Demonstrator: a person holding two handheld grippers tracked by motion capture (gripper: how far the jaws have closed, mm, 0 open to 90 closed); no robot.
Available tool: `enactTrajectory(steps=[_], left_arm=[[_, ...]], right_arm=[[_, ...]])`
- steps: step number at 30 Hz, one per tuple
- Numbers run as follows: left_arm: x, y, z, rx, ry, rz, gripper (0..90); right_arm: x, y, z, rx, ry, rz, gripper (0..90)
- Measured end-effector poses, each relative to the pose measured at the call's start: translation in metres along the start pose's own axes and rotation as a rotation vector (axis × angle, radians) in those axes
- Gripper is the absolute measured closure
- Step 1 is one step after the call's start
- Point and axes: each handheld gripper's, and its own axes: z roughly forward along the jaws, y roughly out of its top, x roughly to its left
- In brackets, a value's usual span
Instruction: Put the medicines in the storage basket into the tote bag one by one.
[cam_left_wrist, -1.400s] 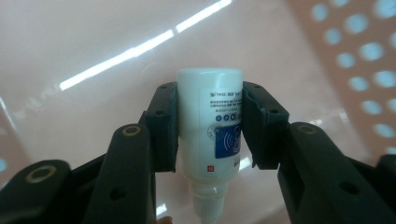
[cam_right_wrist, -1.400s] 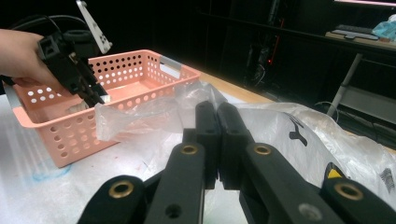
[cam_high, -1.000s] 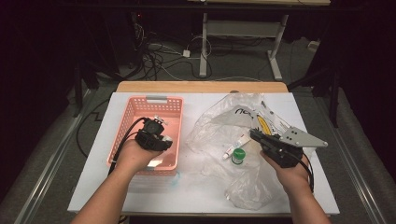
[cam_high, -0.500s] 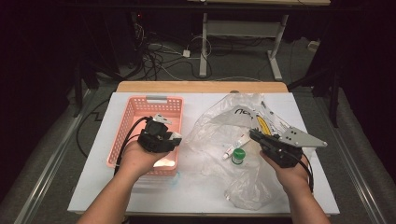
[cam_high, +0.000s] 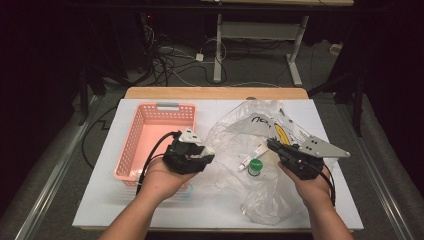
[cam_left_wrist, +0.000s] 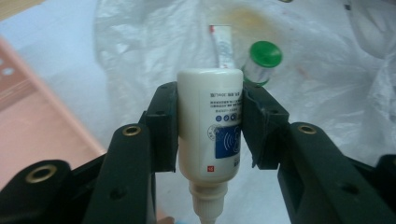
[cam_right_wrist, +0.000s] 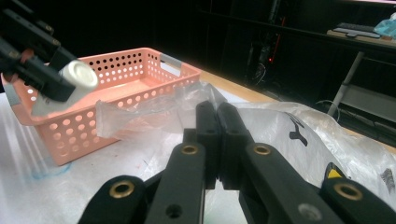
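- High view: the left gripper (cam_high: 204, 156) carries a small white bottle (cam_high: 206, 150) above the gap between the pink basket (cam_high: 131, 145) and the clear plastic bag (cam_high: 250, 197). The bottle sits just beside the basket's right wall. The right gripper (cam_high: 272, 145) rests on the bag at the right of the white table (cam_high: 100, 200). A green-capped jar (cam_high: 255, 167) and a small tube (cam_high: 251, 155) lie between the two grippers.
- Left gripper view: the jaws are closed partway and clamp the white bottle (cam_left_wrist: 210, 123) by its flanks, with its capped nozzle pointing back toward the camera. The green-capped jar (cam_left_wrist: 262, 60) and the tube (cam_left_wrist: 223, 44) lie farther off on the bag (cam_left_wrist: 327, 70). A corner of the basket (cam_left_wrist: 42, 126) lies at the left.
- Right gripper view: the right gripper (cam_right_wrist: 217, 114) has its jaws pressed together. Whether they pinch bag film cannot be told. The left gripper (cam_right_wrist: 44, 70) holds the bottle (cam_right_wrist: 77, 79) before the basket (cam_right_wrist: 135, 74).
- Step in hand, as judged: transfer of the bottle from bag to basket, at mid-carry.
- Next move, as judged: shift left over the basket's interior, lower, then release. The bottle must clear the right wall.
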Motion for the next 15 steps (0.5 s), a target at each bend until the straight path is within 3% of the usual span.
enactTrajectory(steps=[6,15], left_arm=[[-0.021,0.001,0.026,0.009,-0.034,0.034,58.1],[-0.033,0.007,0.069,0.022,-0.041,0.026,58.1]], right_arm=[[0.000,0.000,-0.001,-0.002,0.002,0.002,89.8],[0.001,0.001,-0.001,-0.001,0.002,0.004,89.8]])
